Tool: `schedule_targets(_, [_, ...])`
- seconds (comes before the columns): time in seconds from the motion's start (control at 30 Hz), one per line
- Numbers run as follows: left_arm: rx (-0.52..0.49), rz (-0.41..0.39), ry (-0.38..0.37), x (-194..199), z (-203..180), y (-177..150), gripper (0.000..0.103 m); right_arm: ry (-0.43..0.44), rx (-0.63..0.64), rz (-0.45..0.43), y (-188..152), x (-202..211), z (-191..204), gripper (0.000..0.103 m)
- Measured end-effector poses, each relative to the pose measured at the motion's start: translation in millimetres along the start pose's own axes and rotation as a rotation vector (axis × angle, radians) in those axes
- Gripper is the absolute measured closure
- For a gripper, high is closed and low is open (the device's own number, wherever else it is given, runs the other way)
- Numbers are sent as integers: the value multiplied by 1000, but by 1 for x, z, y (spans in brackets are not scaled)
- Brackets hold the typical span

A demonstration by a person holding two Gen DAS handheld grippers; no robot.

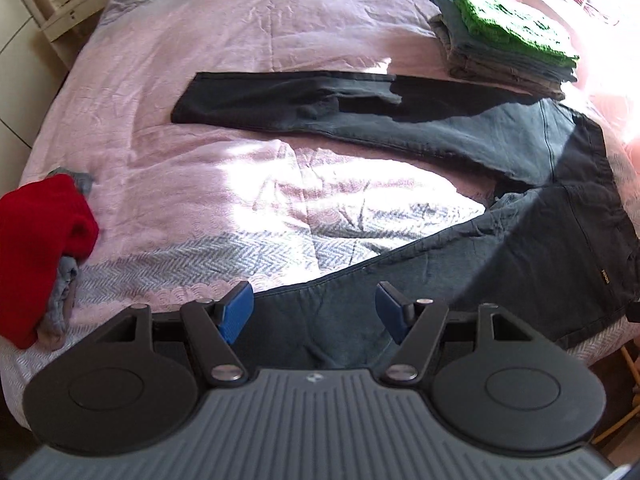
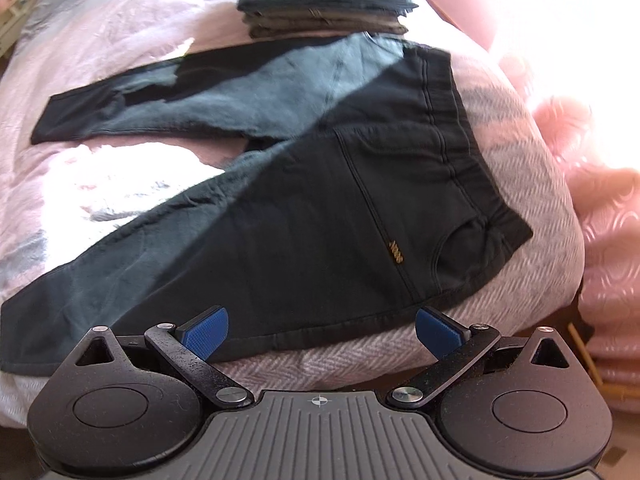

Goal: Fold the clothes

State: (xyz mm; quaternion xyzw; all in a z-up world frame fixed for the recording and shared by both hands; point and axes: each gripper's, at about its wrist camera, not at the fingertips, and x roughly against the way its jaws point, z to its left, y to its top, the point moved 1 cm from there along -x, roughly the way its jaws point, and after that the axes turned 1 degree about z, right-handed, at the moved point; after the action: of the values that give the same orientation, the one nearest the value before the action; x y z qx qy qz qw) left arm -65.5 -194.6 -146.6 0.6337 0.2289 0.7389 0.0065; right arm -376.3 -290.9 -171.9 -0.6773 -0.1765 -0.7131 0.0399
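I've got dark trousers [image 1: 460,136] spread flat on the bed [image 1: 240,40], legs splayed in a V, which leaves each leg free to be lifted over the other. Waistband [image 2: 460,128] sits at the right side; both legs run off to the left, so the long axis lies left to right across the bed. The far leg's cuff [image 1: 188,100] points left, well apart from the near leg, which angles toward me and off the near edge.

My left gripper [image 1: 314,312] hovers over that near leg, jaws apart, nothing between them. My right gripper [image 2: 322,334] hangs at the near edge by the hip, jaws also wide apart and empty.

Beyond the waistband, at the far right, a stack of folded clothes [image 1: 508,44] with a green knit on top sits clear of the working area. On the near left, a loose heap with a red garment [image 1: 36,240] lies crumpled, waiting, I'd guess.
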Motion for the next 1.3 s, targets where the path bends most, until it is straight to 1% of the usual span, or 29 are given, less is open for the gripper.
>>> schedule_targets(0.1, [-19,29,-16,-16,1,3,39,-16,-22,26,1,-10,0,1])
schedule_targets(0.2, [-34,58,-24,-32,1,5,39,-35,-17,37,4,-20,-1,1])
schedule_targets(0.33, [-51,75,-27,-45,3,8,39,-53,-19,39,14,-32,-3,1])
schedule_targets(0.47, [-32,82,-30,-55,10,11,39,-54,-3,46,27,-46,-1,1])
schedule_targets(0.6, [-8,99,-13,-69,21,12,39,-52,37,58,42,-64,1,1])
schedule_targets(0.73, [-12,101,4,-85,27,20,39,-34,71,40,63,-80,1,1])
schedule_targets(0.83, [-33,83,2,-99,26,33,39,-17,96,22,79,-91,1,1])
schedule_targets(0.97, [-70,32,-27,-121,20,59,39,-2,141,-7,110,-107,0,1])
schedule_targets(1.13, [-161,-53,-95,-156,9,105,39,40,212,-70,162,-130,-7,1])
schedule_targets(1.23, [-223,-102,-152,-181,4,138,39,86,269,-129,200,-143,-14,1])
schedule_targets(1.3, [-280,-151,-190,-199,4,163,39,108,316,-172,226,-151,-18,1])
